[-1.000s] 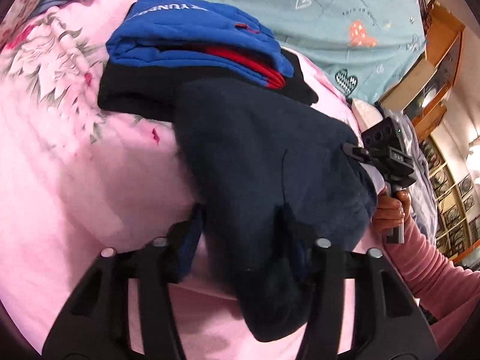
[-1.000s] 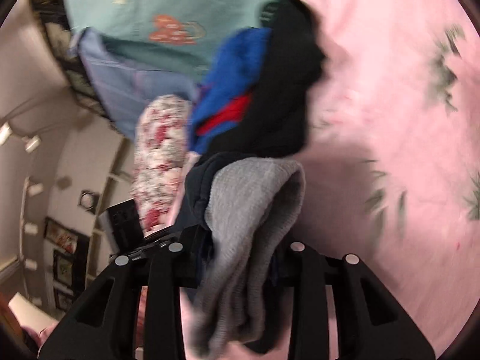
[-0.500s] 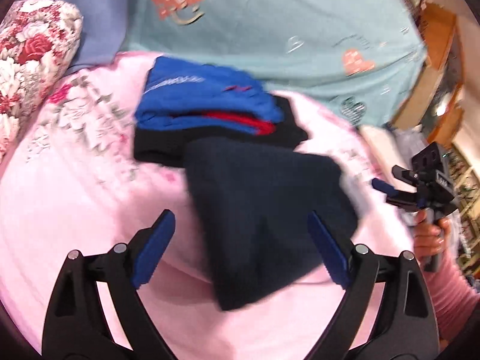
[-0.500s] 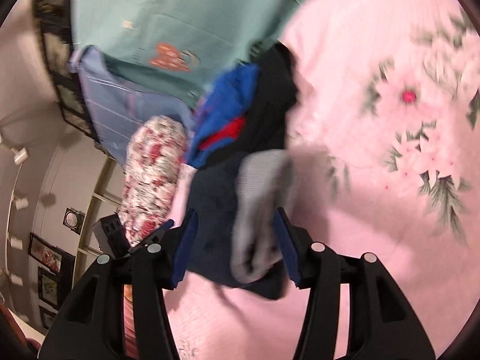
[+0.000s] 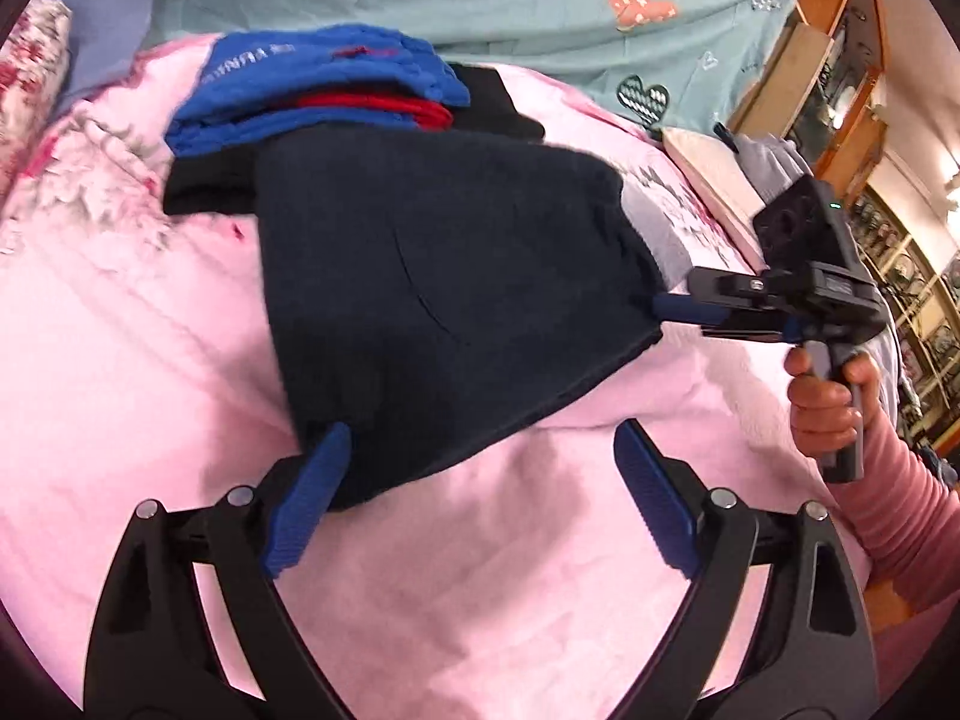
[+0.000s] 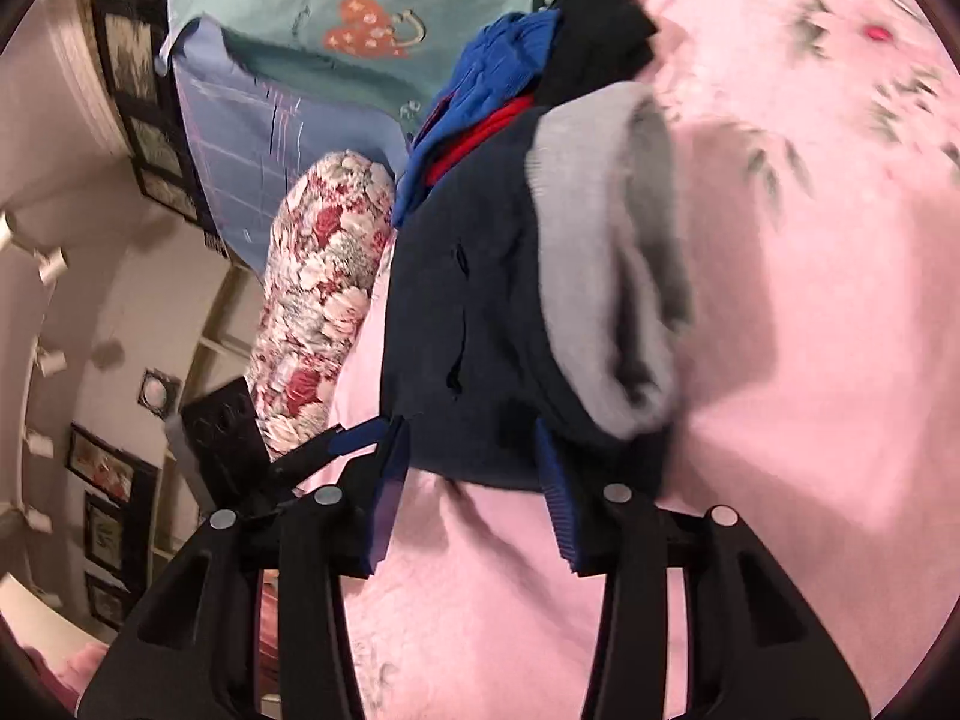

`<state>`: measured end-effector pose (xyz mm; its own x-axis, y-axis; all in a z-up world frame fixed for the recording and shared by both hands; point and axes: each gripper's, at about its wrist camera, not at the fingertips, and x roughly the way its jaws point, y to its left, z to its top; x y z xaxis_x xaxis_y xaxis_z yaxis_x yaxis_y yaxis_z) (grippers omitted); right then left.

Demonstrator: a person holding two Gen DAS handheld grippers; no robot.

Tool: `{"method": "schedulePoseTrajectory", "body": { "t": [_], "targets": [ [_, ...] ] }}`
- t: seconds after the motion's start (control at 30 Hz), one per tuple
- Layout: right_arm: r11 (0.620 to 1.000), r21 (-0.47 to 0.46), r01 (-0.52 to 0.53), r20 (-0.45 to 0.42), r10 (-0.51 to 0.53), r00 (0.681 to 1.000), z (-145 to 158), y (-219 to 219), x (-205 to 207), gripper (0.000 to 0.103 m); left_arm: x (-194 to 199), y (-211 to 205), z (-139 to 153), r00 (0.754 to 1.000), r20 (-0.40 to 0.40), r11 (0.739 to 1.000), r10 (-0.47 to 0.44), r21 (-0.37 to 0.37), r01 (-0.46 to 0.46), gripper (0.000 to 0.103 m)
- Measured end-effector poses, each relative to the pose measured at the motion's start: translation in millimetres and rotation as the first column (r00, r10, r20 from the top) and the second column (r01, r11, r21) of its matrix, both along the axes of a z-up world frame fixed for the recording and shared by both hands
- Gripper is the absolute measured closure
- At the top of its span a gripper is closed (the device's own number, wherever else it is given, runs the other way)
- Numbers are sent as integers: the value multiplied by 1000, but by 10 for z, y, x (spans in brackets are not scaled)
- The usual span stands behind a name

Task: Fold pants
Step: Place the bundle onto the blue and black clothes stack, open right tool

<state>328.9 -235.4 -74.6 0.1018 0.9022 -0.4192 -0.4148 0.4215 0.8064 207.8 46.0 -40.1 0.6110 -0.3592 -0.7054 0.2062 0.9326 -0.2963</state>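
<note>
The folded navy pants (image 5: 444,300) are seen lying on the pink flowered bedspread (image 5: 150,360) of a bed, with a grey lining (image 6: 600,252) turned out at one end. The far edge of the pants rests against a stack of folded clothes: a blue garment (image 5: 312,84) with a red one (image 5: 372,105) tucked in it, on top of a black one (image 5: 204,186). No box, basket or other container is seen on the bed; the clothes are laid directly on the bedspread.

The left hand-held gripper (image 5: 480,480) is held wide apart, and nothing is clamped in it; its left blue pad lies at the near corner of the pants, while the right pad stands clear over the bedspread. The right hand-held gripper (image 6: 474,486) is seen with its jaws closing, at a middling width, and the near edge of the pants lies just at the pad tips; no pressing on the cloth can be made out. In the left view it is carried by a hand (image 5: 825,414) in a pink ribbed sleeve (image 5: 900,534).

A flowered pillow (image 6: 324,300) lies beside the pants, and a teal quilt (image 5: 540,6) with hearts is spread behind the stack.
</note>
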Motion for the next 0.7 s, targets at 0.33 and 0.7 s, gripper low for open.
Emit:
{"method": "schedulePoseTrajectory", "body": {
  "t": [0.33,0.7],
  "targets": [
    [995,-94,40,114,-30,993,38,172,-80,48,184,-349,-185,994,-4,957,108,270,-103,4],
    [918,-265,295,479,-140,867,760,187,-1236,21,-521,-441,341,967,125,927,224,279,-250,2]
  ]
}}
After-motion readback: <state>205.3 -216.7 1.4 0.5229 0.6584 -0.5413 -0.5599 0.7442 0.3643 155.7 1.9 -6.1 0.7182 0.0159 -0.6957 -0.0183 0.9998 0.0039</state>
